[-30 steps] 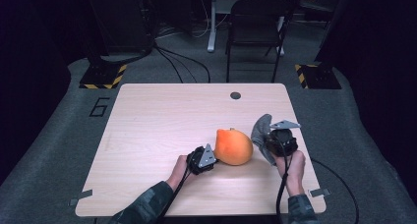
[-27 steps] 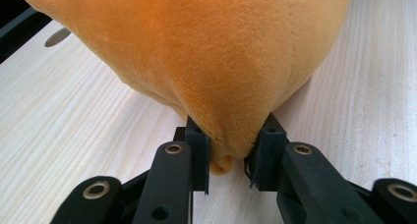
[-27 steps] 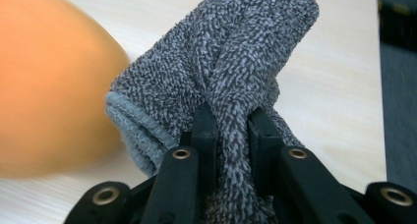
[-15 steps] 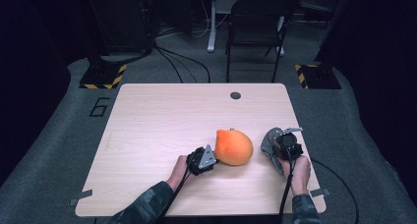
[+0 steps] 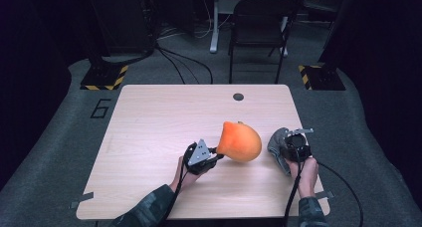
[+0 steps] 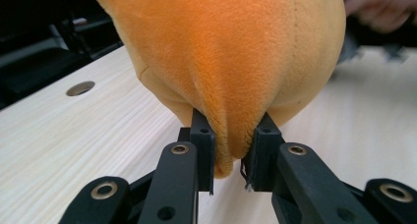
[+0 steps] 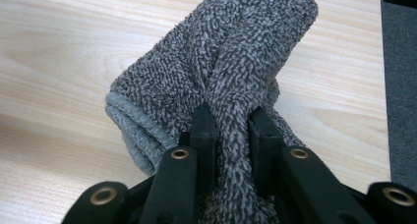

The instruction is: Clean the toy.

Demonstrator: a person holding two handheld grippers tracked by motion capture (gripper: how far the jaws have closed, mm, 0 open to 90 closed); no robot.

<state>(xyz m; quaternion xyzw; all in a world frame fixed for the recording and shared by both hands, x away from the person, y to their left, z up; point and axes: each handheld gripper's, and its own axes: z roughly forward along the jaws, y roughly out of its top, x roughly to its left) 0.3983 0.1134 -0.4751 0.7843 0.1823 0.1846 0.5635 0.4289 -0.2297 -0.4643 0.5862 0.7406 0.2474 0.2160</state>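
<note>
An orange plush toy (image 5: 240, 141) hangs tilted just above the wooden table (image 5: 164, 117), near its front middle. My left gripper (image 5: 215, 152) is shut on a fold of the plush (image 6: 221, 52) at its left end, and its jaws have just been closing a little further on that fold. In the left gripper view the gripper (image 6: 232, 135) pinches the orange fabric between both pads. To the right, my right gripper (image 5: 287, 148) is shut on a grey terry cloth (image 5: 276, 145). The bunched cloth (image 7: 236, 47) lies low over the table, with the gripper (image 7: 231, 118) clamped on one fold.
A round cable hole (image 5: 238, 96) sits in the table's far middle. A dark chair (image 5: 261, 18) stands beyond the far edge, with cables on the floor. The table's right edge (image 5: 303, 137) runs close to the grey cloth.
My left gripper has risen and lifted the orange plush, which now tilts up off the table. My right gripper has sunk toward the table with the grey cloth.
</note>
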